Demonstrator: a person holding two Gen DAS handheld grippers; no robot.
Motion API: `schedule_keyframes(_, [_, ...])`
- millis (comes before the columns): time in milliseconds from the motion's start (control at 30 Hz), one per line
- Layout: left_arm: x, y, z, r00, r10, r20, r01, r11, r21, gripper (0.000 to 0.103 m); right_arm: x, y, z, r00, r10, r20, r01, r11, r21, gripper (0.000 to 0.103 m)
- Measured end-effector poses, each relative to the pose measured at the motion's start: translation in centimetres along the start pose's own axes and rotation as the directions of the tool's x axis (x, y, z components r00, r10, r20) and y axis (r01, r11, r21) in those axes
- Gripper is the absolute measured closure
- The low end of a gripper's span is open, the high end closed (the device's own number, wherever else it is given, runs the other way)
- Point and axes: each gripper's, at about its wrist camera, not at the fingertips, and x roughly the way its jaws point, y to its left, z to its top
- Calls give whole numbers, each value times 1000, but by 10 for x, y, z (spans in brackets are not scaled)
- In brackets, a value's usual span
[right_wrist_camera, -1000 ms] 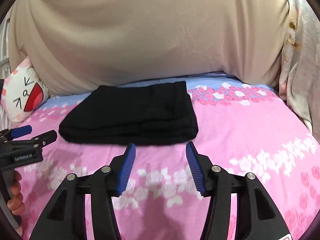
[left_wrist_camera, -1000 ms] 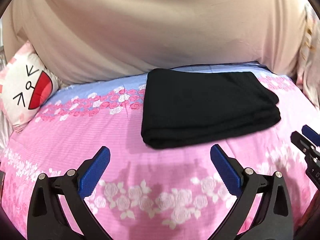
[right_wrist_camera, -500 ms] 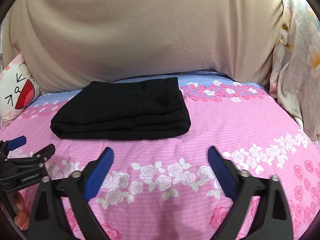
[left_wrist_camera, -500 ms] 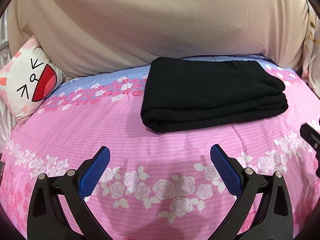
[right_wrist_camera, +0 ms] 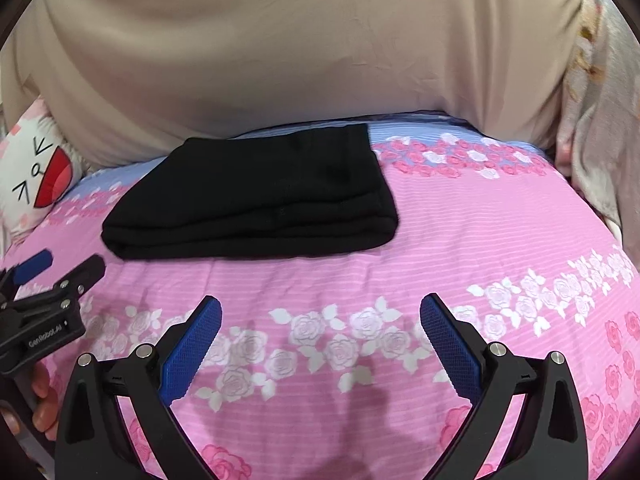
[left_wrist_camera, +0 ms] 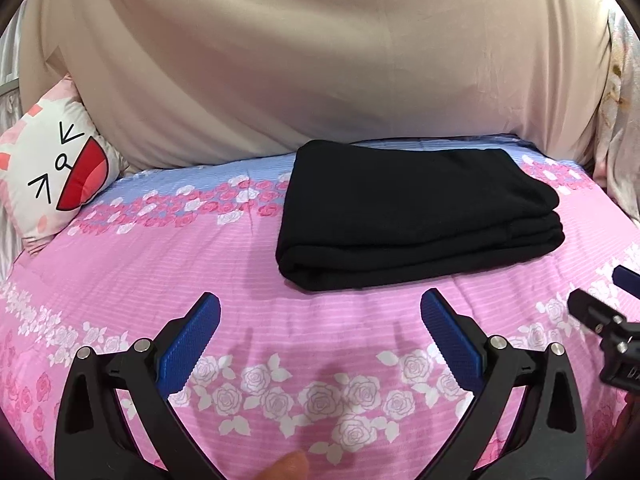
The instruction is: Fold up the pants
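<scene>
The black pants [left_wrist_camera: 412, 212] lie folded into a thick rectangular stack on the pink floral bed sheet [left_wrist_camera: 160, 264]; they also show in the right wrist view [right_wrist_camera: 260, 196]. My left gripper [left_wrist_camera: 320, 316] is open and empty, hovering over the sheet in front of the stack. My right gripper [right_wrist_camera: 320, 316] is open and empty, also in front of the stack and apart from it. The right gripper shows at the right edge of the left wrist view [left_wrist_camera: 600, 320]; the left gripper shows at the left edge of the right wrist view [right_wrist_camera: 48, 276].
A large beige cushion [left_wrist_camera: 320, 60] stands behind the pants. A white cartoon-face pillow [left_wrist_camera: 56, 172] lies at the far left. A pale floral fabric [right_wrist_camera: 600, 120] hangs at the right edge of the bed.
Both grippers have pulled back from the folded pants. The right gripper's jaws have opened wide from a narrow gap. The pants have stayed still.
</scene>
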Motion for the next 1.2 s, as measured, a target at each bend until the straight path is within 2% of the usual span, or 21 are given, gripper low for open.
schedule_keyframes(233, [0, 1, 0, 1000, 12, -1, -12, 1000, -8, 5, -4, 11, -1, 1000, -19, 20, 20, 999, -48, 5])
schedule_keyframes(1000, [-5, -6, 2, 1000, -9, 13, 9, 1000, 19, 5, -5, 10, -1, 999, -25, 23, 26, 999, -36, 5])
schedule_keyframes(1133, [-4, -3, 3, 999, -39, 10, 39, 999, 1, 5, -5, 9, -1, 999, -24, 24, 25, 999, -37, 5])
schedule_keyframes(1200, [-6, 1, 3, 1000, -10, 21, 10, 1000, -29, 5, -5, 9, -1, 999, -25, 25, 26, 999, -37, 5])
